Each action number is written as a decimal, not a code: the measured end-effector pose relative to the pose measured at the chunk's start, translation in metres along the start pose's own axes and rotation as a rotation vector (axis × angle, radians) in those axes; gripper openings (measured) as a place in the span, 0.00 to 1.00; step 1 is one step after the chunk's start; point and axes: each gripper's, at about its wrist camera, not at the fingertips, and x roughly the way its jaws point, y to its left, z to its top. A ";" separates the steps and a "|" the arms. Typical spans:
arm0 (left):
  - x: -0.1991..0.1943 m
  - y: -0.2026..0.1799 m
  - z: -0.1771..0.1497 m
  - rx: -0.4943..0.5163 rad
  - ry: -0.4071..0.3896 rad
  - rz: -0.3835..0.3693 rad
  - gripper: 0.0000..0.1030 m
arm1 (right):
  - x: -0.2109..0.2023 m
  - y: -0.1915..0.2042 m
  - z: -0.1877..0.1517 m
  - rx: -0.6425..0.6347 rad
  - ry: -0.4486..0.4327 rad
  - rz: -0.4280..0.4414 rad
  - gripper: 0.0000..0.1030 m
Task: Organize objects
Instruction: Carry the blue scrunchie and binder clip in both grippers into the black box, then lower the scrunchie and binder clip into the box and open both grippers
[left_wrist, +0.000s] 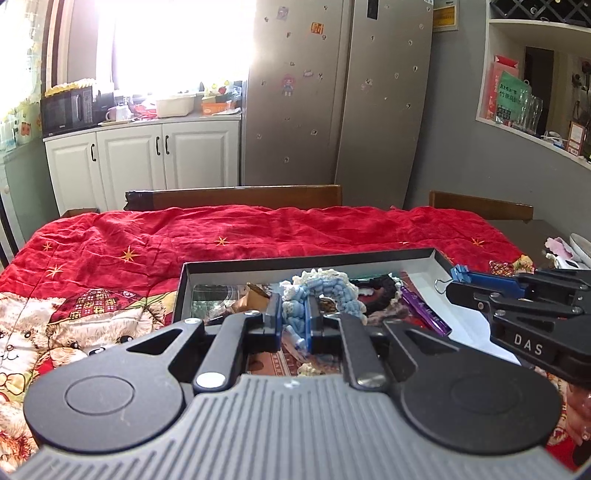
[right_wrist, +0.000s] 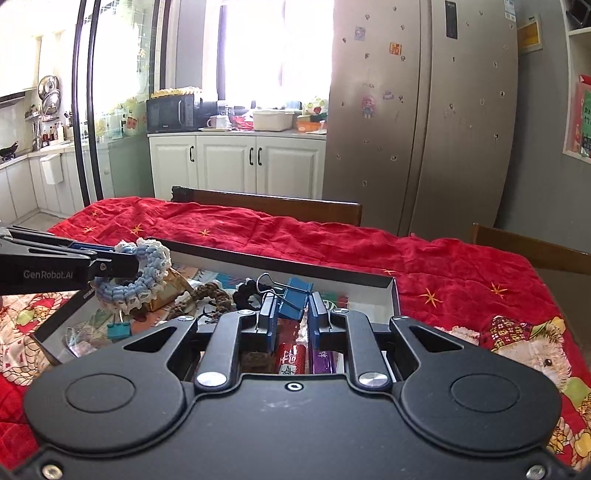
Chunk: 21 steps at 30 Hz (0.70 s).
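left tongs (left_wrist: 293, 314) pinch 1 scrunchie (left_wrist: 321, 291) | right tongs (right_wrist: 291, 314) pinch 1 binder clip (right_wrist: 295, 299)

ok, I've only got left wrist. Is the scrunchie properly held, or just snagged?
Observer: Held. From the right wrist, the left tool pinches one edge of the scrunchie, and the rest hangs as a loop over the left end of the box.
Operator: Right tool is side-on for me. How does it grip that clip?
Observer: The right tool is shut on the body of the blue binder clip, with the wire handles sticking up and away.
Operator: More clips in the box?
Observer: One. A teal binder clip lies below the scrunchie, hidden from you by your tool's body.
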 end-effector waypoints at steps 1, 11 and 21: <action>0.002 0.000 0.000 -0.002 0.003 0.001 0.14 | 0.003 -0.001 -0.001 0.003 0.003 0.001 0.16; 0.021 -0.001 -0.001 0.009 0.028 0.013 0.14 | 0.023 -0.007 -0.003 0.015 0.034 -0.007 0.16; 0.037 -0.001 -0.001 0.028 0.052 0.033 0.14 | 0.044 -0.011 -0.004 0.013 0.066 -0.018 0.16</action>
